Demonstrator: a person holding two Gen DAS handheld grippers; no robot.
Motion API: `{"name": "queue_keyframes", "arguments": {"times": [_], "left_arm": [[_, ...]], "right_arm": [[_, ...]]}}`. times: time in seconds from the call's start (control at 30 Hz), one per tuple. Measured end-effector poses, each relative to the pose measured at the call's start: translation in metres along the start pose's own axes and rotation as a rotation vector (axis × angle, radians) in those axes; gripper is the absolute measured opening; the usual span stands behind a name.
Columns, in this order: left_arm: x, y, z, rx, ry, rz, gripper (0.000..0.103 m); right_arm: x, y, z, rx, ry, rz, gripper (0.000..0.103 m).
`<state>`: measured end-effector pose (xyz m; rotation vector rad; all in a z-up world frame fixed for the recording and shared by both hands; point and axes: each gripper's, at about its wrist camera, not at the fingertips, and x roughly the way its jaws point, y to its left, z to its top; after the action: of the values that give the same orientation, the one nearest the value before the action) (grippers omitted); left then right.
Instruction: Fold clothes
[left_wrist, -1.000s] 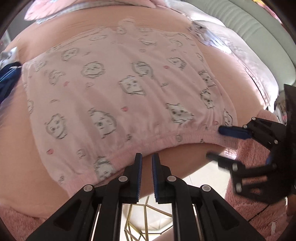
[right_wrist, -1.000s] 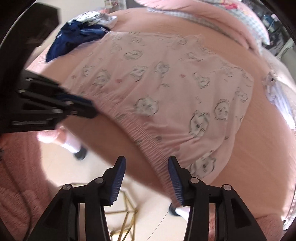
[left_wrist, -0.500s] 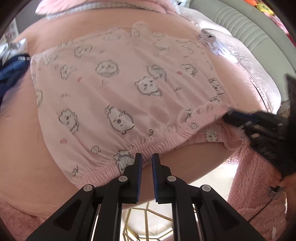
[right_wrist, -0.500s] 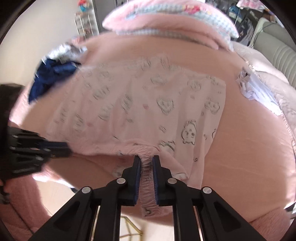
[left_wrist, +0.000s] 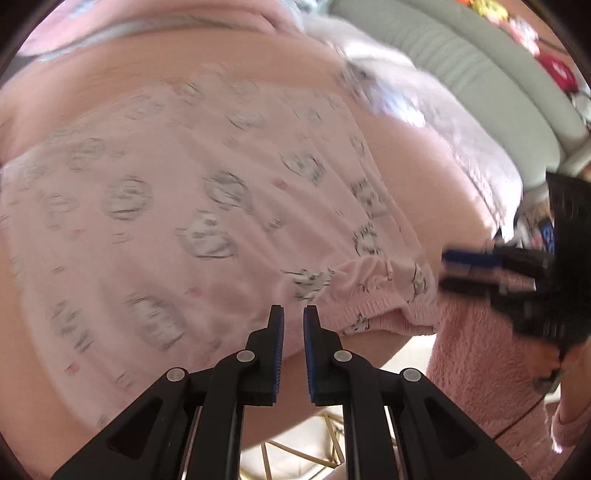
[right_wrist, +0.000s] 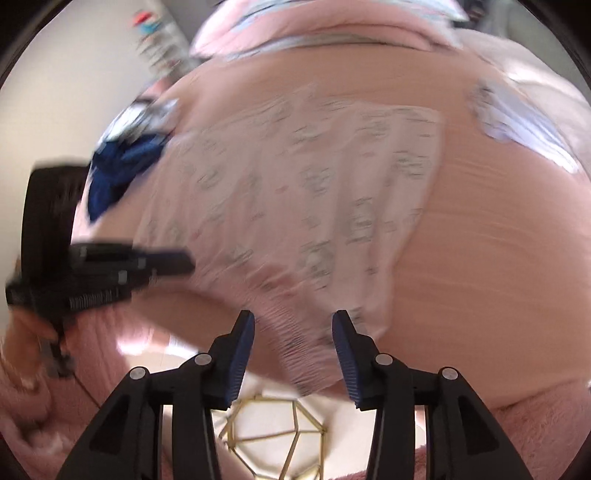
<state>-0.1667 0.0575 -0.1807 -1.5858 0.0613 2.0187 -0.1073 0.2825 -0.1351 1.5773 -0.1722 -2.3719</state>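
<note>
**A:** Where are the clothes?

**B:** A pink garment (left_wrist: 207, 229) printed with little grey animal faces lies spread flat on a pink bedsheet (left_wrist: 424, 158). Its gathered elastic band (left_wrist: 380, 299) runs along the near edge of the bed, bunched up and partly turned over at the right end in the left wrist view.

**A:** What about the left gripper (left_wrist: 293, 325)?

**B:** Its jaws are nearly together, with only a narrow slit between the blue pads. Nothing is pinched in them; the tips hang over the near edge of the garment. The right wrist view shows it from the side (right_wrist: 181, 260), blurred.

**A:** And the right gripper (right_wrist: 293, 330)?

**B:** Its jaws stand apart and are opening. The elastic band (right_wrist: 295, 347) lies in the gap between the pads, but the pads do not press on it. In the left wrist view the same gripper (left_wrist: 448, 269) sits just beside the bunched end of the band, blurred.

**A:** Anything else on the bed?

**B:** A dark blue garment (right_wrist: 118, 170) lies at the far left corner, and a pale white-and-lilac cloth (right_wrist: 517, 118) lies to the right, both apart from the pink one. A pillow (right_wrist: 332, 22) sits at the far end. A fuzzy pink sleeve (left_wrist: 491, 365) shows behind the right gripper. Below the bed edge stands a gold wire frame (right_wrist: 273, 439) on a pale floor.
</note>
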Motion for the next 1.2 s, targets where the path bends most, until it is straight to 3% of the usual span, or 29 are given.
{"name": "queue_keyframes", "arguments": {"times": [0.1, 0.17, 0.23, 0.4, 0.47, 0.53, 0.6, 0.7, 0.77, 0.8, 0.83, 0.87, 0.93, 1.13, 1.2], "left_arm": [[0.008, -0.002, 0.019, 0.02, 0.018, 0.028, 0.009], [0.0, 0.003, 0.038, 0.014, -0.035, 0.024, 0.009], [-0.005, 0.014, 0.064, -0.005, -0.094, 0.067, 0.009], [-0.012, 0.059, 0.138, -0.117, -0.232, 0.131, 0.01], [-0.01, 0.076, 0.166, -0.136, -0.259, 0.151, 0.018], [-0.002, 0.088, 0.191, -0.131, -0.273, 0.17, 0.036], [0.01, 0.099, 0.212, -0.132, -0.26, 0.176, 0.037], [0.028, 0.109, 0.235, -0.119, -0.239, 0.168, 0.037], [0.041, 0.107, 0.241, -0.09, -0.22, 0.143, 0.037], [0.047, 0.106, 0.243, -0.079, -0.214, 0.136, 0.029], [0.05, 0.105, 0.243, -0.065, -0.213, 0.149, 0.008], [0.052, 0.101, 0.243, -0.048, -0.213, 0.171, 0.005], [0.047, 0.094, 0.24, -0.016, -0.24, 0.193, 0.003], [0.005, 0.075, 0.239, 0.067, -0.399, 0.149, 0.003], [0.022, 0.08, 0.248, 0.042, -0.357, 0.132, 0.007]], "right_arm": [[0.008, -0.03, 0.016, 0.076, -0.001, -0.08, 0.043], [0.004, -0.052, 0.036, 0.115, -0.03, -0.071, 0.043], [0.01, -0.07, 0.062, 0.134, -0.056, -0.075, 0.043], [0.044, -0.128, 0.138, 0.191, -0.03, -0.159, 0.043], [0.056, -0.151, 0.163, 0.23, -0.038, -0.151, 0.043], [0.071, -0.172, 0.177, 0.286, -0.019, -0.132, 0.043], [0.089, -0.185, 0.183, 0.326, 0.02, -0.096, 0.043], [0.098, -0.181, 0.186, 0.296, -0.034, -0.061, 0.046], [0.103, -0.172, 0.187, 0.26, -0.065, -0.044, 0.045], [0.105, -0.167, 0.187, 0.236, -0.078, -0.043, 0.041], [0.108, -0.162, 0.189, 0.21, -0.082, -0.024, 0.023], [0.108, -0.16, 0.189, 0.201, -0.087, -0.019, 0.015], [0.105, -0.156, 0.189, 0.194, -0.101, -0.024, 0.005], [0.044, -0.153, 0.184, 0.153, -0.256, -0.111, 0.005], [0.034, -0.154, 0.183, 0.142, -0.277, -0.097, 0.005]]}}
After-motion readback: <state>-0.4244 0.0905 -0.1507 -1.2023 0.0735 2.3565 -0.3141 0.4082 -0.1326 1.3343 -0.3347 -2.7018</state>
